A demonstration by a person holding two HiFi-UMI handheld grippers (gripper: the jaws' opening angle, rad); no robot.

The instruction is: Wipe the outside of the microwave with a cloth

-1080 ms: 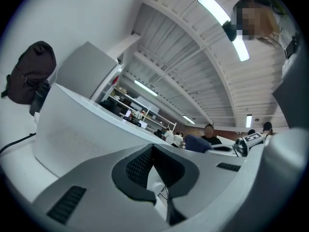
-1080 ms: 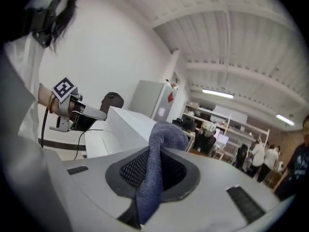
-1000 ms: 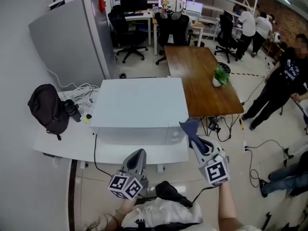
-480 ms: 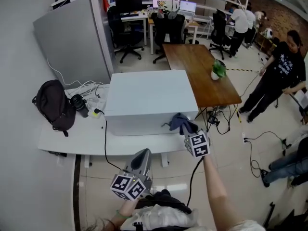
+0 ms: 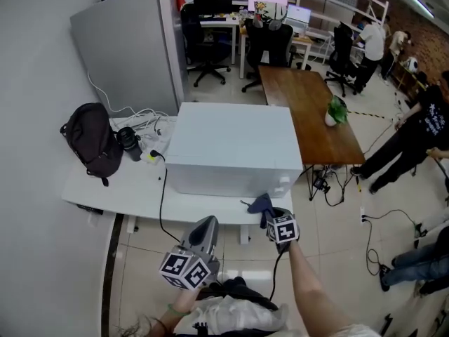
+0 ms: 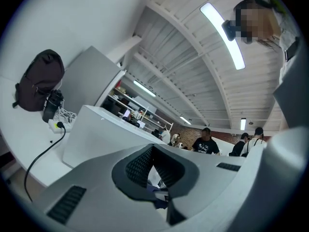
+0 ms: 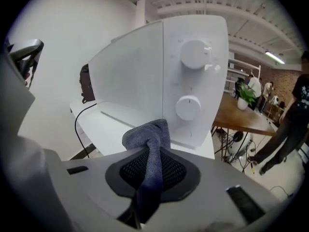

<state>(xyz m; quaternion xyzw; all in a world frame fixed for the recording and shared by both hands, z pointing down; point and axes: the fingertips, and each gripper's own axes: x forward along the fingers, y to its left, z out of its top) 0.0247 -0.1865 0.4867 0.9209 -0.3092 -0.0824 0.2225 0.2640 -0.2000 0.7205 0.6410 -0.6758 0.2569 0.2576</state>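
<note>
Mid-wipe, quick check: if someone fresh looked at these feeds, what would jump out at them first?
The big white microwave on the white table fills the middle of the head view. Just below its front right corner, the right gripper is clamped on a blue-grey cloth, held up in front of the knob panel. A black backpack sits at the table's left end.

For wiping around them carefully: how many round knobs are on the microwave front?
2. On the microwave control panel: the upper knob near the top, the lower knob directly below it. None seems hidden.
</note>
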